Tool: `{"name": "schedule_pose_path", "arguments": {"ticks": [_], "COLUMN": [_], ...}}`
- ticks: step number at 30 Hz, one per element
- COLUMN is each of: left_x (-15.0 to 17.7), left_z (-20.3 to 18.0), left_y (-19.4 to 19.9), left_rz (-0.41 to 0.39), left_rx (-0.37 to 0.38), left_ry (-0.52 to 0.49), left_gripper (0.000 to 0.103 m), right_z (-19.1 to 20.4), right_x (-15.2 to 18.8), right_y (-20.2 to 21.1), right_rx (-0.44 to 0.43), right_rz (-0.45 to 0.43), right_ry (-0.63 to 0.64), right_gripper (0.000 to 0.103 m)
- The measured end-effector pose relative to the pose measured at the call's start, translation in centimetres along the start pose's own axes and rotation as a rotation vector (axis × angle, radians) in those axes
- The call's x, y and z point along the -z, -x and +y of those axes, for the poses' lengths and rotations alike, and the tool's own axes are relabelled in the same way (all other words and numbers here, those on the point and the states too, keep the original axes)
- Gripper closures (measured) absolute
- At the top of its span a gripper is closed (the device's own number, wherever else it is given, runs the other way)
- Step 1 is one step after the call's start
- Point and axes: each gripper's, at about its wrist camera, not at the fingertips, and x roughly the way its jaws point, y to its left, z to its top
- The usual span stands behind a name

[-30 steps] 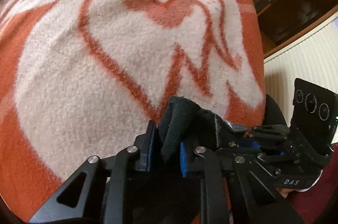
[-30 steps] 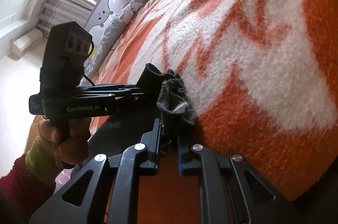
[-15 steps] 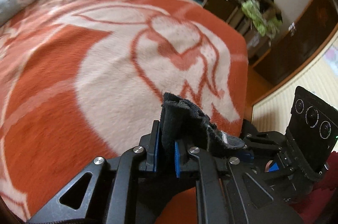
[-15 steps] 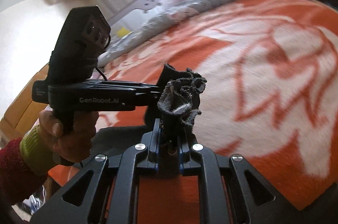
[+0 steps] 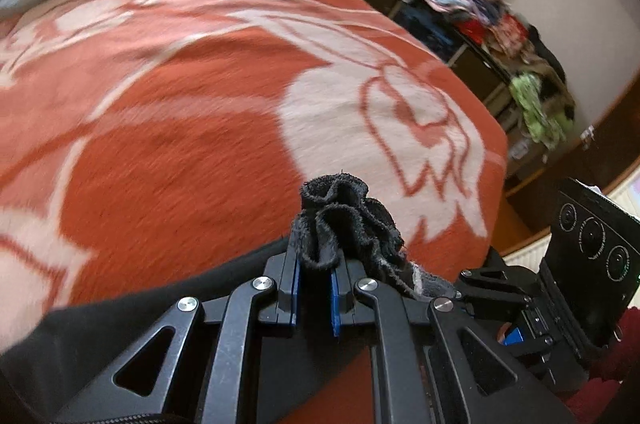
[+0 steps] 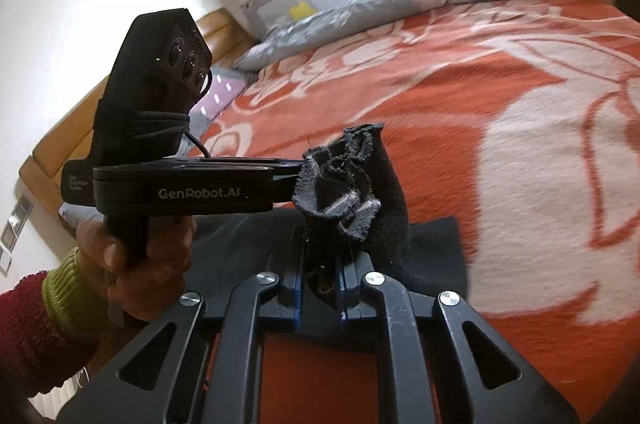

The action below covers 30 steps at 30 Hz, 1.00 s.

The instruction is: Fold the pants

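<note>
Both tongs pinch bunched black pants: left tongs [image 5: 314,288], right tongs [image 6: 320,288], pants [image 6: 344,183]. Fabric is soft, light and floppy, so it should drape freely. Hold the bunched edges, over the bed [image 5: 180,151].

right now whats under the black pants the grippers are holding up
The orange and white blanket lies under the black pants. The part beneath the spread fabric is covered, so anything there cannot be seen.

Fuzzy matt black cloth pants [image 5: 344,224], napped woolly orange blanket [image 5: 180,151], matt black plastic gripper [image 6: 320,288].
</note>
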Motion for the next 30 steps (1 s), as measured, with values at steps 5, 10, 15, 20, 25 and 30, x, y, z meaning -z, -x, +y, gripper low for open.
{"name": "schedule_pose_path", "arguments": {"ticks": [5, 10, 15, 20, 25, 30], "left_x": [2.4, 4.3, 6.0, 8.0, 10.1, 12.7], "left_z": [3.5, 5.7, 6.9, 7.9, 9.2, 10.6], "left_y": [-0.4, -0.6, -0.5, -0.1, 0.7, 2.6], "left_rz": [-0.002, -0.005, -0.021, -0.04, -0.04, -0.07], "left_rx": [-0.039, -0.055, -0.063, -0.068, -0.11, -0.119], "left_ry": [0.09, 0.162, 0.219, 0.285, 0.353, 0.44], "left_gripper": [0.098, 0.098, 0.098, 0.098, 0.093, 0.093], "right_z": [1.3, 2.3, 3.1, 4.0, 5.6, 7.8], "right_x": [0.8, 1.6, 2.2, 3.0, 4.1, 5.1], "right_y": [-3.6, -5.8, -7.2, -7.8, -9.0, -9.9], "right_rx": [0.008, 0.022, 0.03, 0.034, 0.095, 0.136], "right_rz": [0.058, 0.111, 0.139, 0.162, 0.229, 0.277], "right_ry": [0.042, 0.091, 0.126, 0.163, 0.261, 0.407], "right_gripper": [0.089, 0.089, 0.089, 0.089, 0.082, 0.066]}}
